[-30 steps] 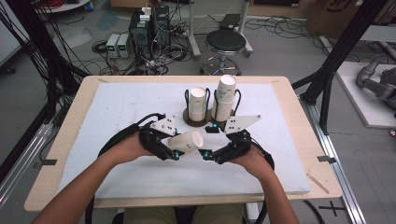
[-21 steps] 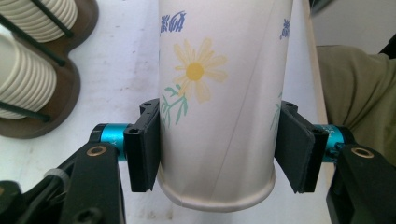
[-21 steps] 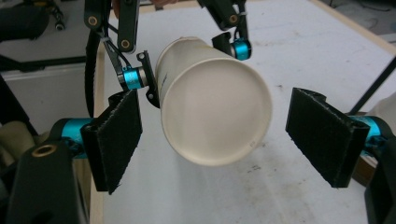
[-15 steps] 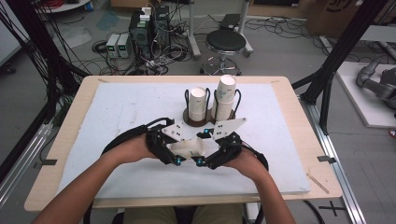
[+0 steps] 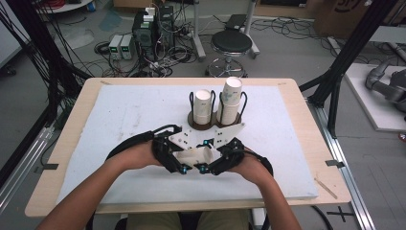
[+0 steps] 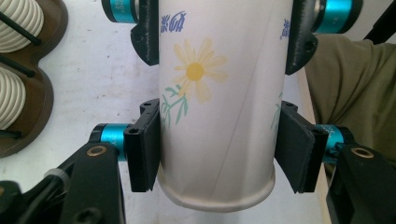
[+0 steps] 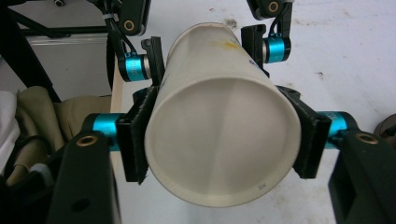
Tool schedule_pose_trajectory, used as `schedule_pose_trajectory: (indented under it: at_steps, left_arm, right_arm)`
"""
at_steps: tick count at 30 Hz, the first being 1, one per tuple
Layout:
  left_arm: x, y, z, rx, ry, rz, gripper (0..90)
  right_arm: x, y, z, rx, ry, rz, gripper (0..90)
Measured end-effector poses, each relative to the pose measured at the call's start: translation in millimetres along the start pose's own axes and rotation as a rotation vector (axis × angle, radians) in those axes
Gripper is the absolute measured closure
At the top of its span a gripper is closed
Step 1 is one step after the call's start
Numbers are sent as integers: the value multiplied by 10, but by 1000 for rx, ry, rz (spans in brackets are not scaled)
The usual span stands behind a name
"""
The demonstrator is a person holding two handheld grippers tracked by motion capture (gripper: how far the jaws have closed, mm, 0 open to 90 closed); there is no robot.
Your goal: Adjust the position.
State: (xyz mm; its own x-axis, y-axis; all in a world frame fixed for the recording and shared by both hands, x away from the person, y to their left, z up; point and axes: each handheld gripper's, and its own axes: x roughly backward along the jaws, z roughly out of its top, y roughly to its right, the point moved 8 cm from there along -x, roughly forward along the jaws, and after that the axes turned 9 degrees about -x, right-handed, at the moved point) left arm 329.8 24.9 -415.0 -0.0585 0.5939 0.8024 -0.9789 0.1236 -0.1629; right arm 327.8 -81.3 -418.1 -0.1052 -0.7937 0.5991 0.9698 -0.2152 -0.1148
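High view: the left gripper [image 5: 179,163] and right gripper [image 5: 210,165] clamp one paper cup [image 5: 194,155] lying level above the white mat [image 5: 119,120], before the cup holder [image 5: 210,122].

Left gripper view: its pads grip the daisy-printed cup [image 6: 217,102] near the rim.

Right gripper view: its jaws, having just closed, press the cup [image 7: 219,140] at the bottom end.

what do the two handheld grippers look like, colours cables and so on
Both the left gripper and right gripper are black, with flat black pads on turquoise metal collars, brass-coloured rivets, white three-cornered top plates and black cables. Forearms are bare, without sleeves.
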Motion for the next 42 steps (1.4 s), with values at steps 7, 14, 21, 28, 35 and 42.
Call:
schedule_pose_trajectory:
  at_steps: [7,14,21,28,35,42]
  left_arm:
    - [6,-1,12,13,27,4,299]
    - [108,-27,-6,77,165,18,214]
    - [312,-29,-108,176,361,90,212]
    - [454,-2,-237,255,583,178,203]
    - [463,42,-300,278,684,209,201]
    - [401,98,-341,294,737,191,186]
  right_arm:
    - [19,-8,-1,-5,4,17,371]
    - [87,29,-30,-47,29,31,372]
    - [129,96,-86,-74,44,17,372]
    - [140,103,-76,-84,84,13,371]
    - [149,82,-49,-91,131,13,371]
    - [151,67,-13,-98,205,38,371]
